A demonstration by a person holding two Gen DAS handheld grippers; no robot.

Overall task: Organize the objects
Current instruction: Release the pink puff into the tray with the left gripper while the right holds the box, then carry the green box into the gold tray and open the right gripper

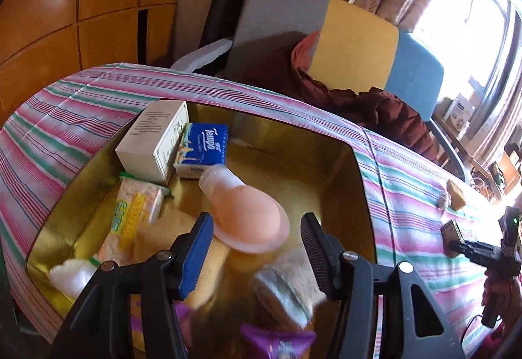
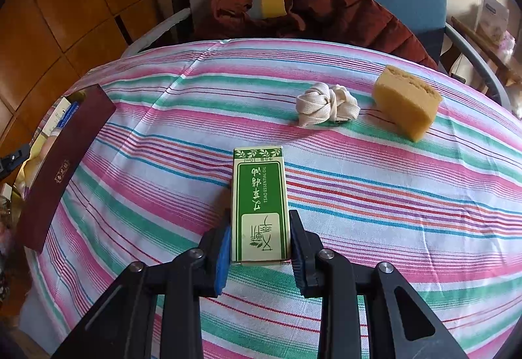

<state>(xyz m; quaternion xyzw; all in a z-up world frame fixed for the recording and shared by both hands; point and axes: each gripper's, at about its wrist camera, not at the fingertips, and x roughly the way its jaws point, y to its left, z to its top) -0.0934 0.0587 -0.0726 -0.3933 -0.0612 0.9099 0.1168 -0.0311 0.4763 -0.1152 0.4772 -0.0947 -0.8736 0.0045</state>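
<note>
Two grippers: right gripper fingers pinch green box, next bound for gold tray; left gripper fingers spread, empty.

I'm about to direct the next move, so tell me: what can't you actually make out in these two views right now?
- Left wrist view: the purple packet in the gold box is cut off by the bottom edge and the left gripper; its print is blurred.
- Left wrist view: the grey-beige soft item is motion-blurred.
- Right wrist view: the box's contents are hidden behind its maroon wall.
- Right wrist view: whether the green carton, clamped by the right gripper, is lifted.
</note>
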